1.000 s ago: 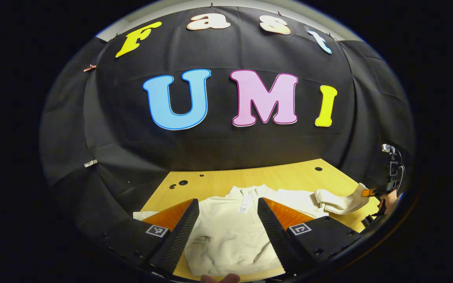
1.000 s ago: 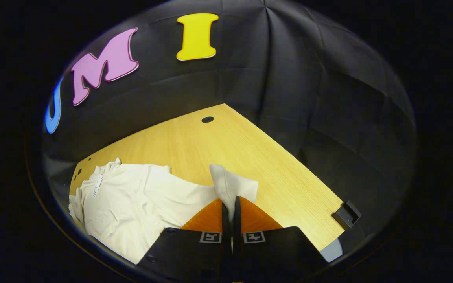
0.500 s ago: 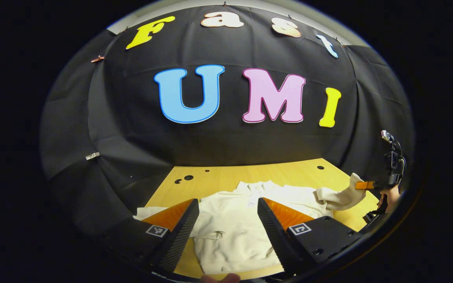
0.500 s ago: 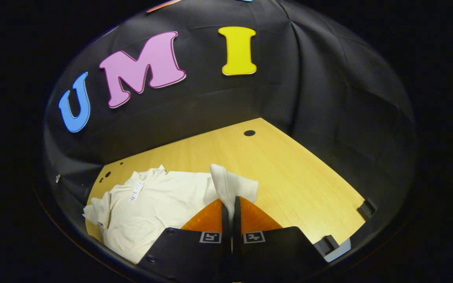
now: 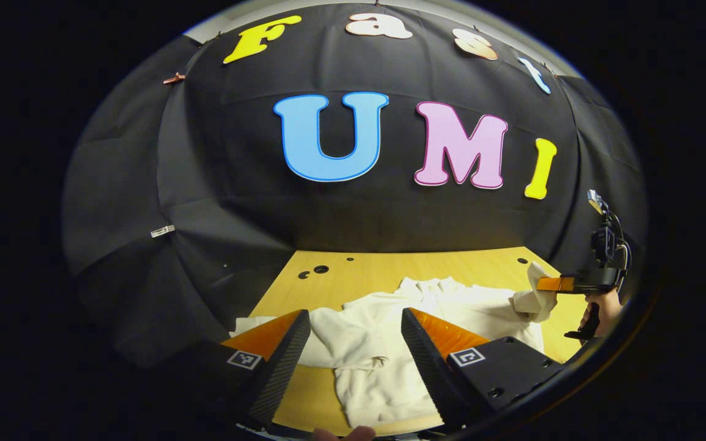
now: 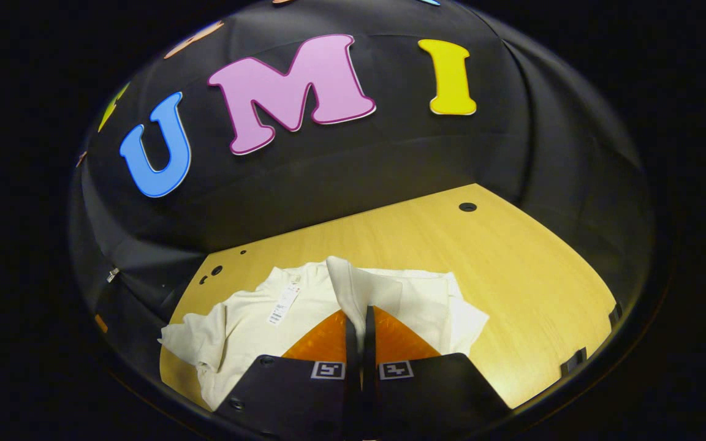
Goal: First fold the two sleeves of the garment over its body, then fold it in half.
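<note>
A cream long-sleeved garment (image 5: 383,343) lies spread on the wooden table (image 5: 390,269), collar toward the far wall, with a paper tag (image 6: 280,304) near the collar. My right gripper (image 6: 360,318) is shut on the cuff of one sleeve (image 6: 359,288) and holds it lifted over the garment's body (image 6: 249,324). In the left gripper view that gripper (image 5: 549,284) appears at the far right, held by a hand (image 5: 598,306), with the sleeve (image 5: 534,294) hanging from it. My left gripper (image 5: 356,324) hovers open above the near part of the garment, with nothing between its fingers.
Bare table (image 6: 512,263) stretches to the right of the garment in the right gripper view. Small dark holes (image 5: 313,271) mark the table's far left corner, another hole (image 6: 467,206) the far right. The black cloth wall stands behind the table.
The right gripper has carried the lifted sleeve inward over the garment's body. The left gripper, still open, has shifted to the left, so the garment sits more to the right in its view.
</note>
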{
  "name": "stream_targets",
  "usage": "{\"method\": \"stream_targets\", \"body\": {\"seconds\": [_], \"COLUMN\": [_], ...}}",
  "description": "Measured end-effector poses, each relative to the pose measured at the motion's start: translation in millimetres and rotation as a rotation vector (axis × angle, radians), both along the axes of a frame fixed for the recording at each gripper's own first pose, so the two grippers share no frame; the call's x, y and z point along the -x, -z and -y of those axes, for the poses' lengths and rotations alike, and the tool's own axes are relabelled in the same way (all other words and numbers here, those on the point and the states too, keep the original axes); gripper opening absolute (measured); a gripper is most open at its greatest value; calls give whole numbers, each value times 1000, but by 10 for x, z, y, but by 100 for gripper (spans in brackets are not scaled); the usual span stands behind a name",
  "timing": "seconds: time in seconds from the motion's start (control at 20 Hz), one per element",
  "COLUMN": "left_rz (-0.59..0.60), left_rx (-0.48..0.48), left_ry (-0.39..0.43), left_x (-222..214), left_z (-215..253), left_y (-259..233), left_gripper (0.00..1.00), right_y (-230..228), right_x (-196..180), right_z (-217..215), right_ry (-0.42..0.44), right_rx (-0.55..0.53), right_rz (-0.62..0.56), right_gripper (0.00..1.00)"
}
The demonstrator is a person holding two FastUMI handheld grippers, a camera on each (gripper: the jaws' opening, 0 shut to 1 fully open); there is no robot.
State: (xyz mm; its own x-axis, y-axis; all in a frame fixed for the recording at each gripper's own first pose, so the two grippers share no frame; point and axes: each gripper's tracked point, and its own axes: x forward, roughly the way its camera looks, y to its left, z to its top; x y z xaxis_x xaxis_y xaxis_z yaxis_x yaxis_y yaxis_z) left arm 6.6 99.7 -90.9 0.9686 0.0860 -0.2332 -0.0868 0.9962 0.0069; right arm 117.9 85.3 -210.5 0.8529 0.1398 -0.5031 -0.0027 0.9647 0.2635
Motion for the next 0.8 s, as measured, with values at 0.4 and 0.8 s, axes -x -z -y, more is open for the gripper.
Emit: {"method": "stream_targets", "body": {"seconds": [0.4,0.8], "left_rz": [-52,-102], "left_rx": [9,13], "left_ry": [-49,-95], "left_x": [0,48], "left_z": [-486,-771], "left_y": [262,510], "left_gripper": [96,96], "right_y": [553,1232], "right_x": [-157,-170], "right_z": [-923,-1287], "right_ry": [-80,-98], "right_rx": [39,115], "right_rz": [-78,-209], "right_gripper": [6,6]}}
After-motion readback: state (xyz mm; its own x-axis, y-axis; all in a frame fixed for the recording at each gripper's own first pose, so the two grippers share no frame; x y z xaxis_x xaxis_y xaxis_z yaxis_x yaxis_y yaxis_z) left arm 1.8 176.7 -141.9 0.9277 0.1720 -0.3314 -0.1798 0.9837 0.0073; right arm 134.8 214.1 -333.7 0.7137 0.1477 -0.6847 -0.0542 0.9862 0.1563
